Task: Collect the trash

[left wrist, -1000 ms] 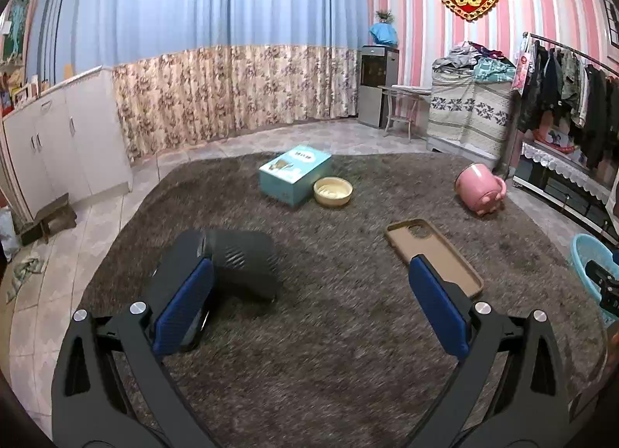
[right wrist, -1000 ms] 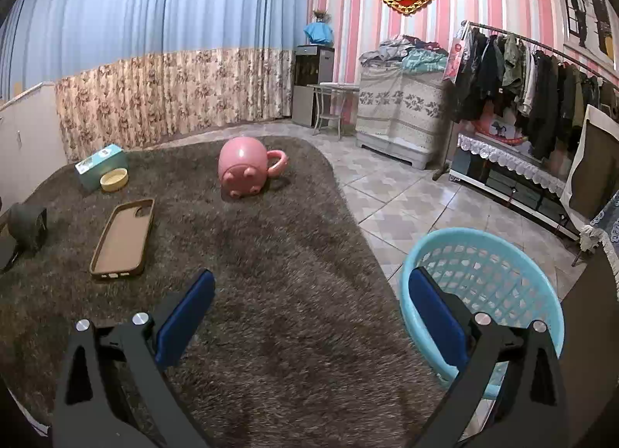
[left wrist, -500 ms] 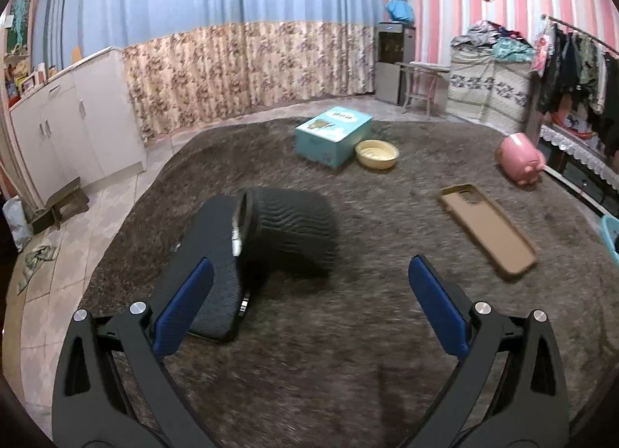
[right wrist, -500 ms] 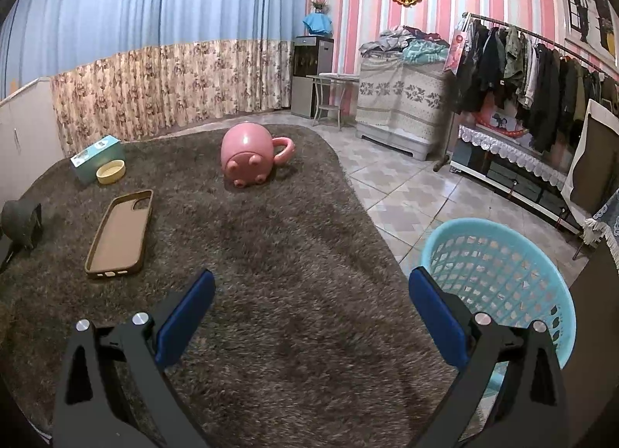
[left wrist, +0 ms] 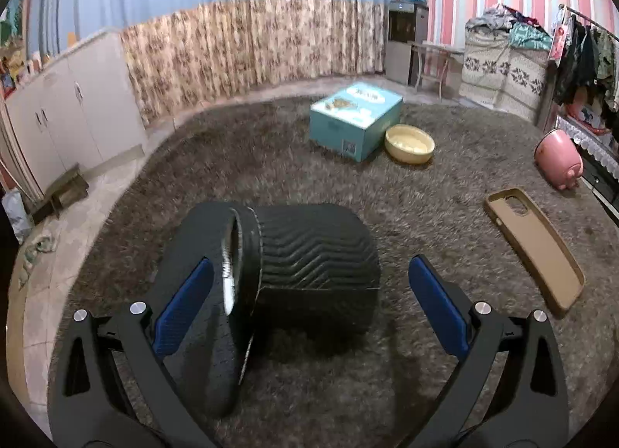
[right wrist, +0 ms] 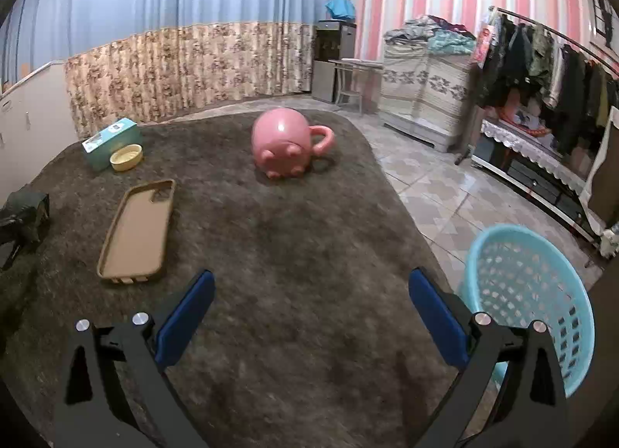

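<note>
A black ribbed container (left wrist: 313, 250) lies on its side on the dark shaggy rug, its hinged lid (left wrist: 209, 293) swung open to the left. My left gripper (left wrist: 309, 308) is open, its blue pads either side of the container, close over it and not touching. My right gripper (right wrist: 309, 316) is open and empty above bare rug. A tan phone case (right wrist: 137, 229) lies to its left and also shows in the left wrist view (left wrist: 536, 247). A pink pig-shaped mug (right wrist: 288, 144) lies on its side further back. A light blue basket (right wrist: 530, 301) stands on the tiles at the right.
A teal box (left wrist: 354, 119) and a yellow bowl (left wrist: 409, 143) sit at the rug's far side. White cabinets (left wrist: 65, 107) line the left wall. A clothes rack (right wrist: 541, 72) and stacked bedding (right wrist: 425, 61) stand at the right. Tiled floor surrounds the rug.
My left gripper has moved forward and left, closing in on the black container, which now fills the space between its pads. My right gripper has shifted slightly towards the rug.
</note>
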`<state>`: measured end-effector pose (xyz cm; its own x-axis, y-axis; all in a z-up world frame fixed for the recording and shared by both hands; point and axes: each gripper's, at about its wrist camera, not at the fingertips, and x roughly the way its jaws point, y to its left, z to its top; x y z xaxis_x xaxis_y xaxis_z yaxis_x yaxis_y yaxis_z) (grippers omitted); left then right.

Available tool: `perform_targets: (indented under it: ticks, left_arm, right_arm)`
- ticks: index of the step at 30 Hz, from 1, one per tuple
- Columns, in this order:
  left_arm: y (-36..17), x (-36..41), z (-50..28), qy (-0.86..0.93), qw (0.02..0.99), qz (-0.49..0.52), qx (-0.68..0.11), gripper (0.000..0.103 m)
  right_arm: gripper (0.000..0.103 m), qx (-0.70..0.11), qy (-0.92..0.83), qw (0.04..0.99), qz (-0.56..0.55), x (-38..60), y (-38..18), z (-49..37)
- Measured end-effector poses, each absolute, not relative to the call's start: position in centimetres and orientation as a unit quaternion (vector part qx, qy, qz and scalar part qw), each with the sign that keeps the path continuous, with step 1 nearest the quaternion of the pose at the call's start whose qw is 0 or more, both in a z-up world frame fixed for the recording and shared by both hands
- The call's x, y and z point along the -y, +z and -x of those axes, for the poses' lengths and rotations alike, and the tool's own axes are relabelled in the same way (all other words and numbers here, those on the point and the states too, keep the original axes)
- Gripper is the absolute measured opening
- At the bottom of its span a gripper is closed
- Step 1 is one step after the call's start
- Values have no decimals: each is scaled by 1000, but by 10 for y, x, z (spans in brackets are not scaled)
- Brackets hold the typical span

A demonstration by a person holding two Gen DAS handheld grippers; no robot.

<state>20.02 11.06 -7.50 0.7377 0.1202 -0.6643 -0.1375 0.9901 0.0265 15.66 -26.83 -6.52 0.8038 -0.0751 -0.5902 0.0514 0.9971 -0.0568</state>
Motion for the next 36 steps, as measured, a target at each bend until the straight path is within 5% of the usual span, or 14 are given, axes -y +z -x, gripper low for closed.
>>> perform_targets:
  ticks: [4,9,36]
  left_arm:
    - [-81,-118,-208,67,926,23,-370,96]
    - [-83,-122,-205,35,929,37,-367,80]
    - [-26,-257,-284,145,940,131,-280,79]
  right_arm:
    - [98,-312,-14,950,20,246,-57,-179]
    - [98,-314,32,949,29,206,-43,-217]
    - [98,-400,144,902,74,-8,-97,-389]
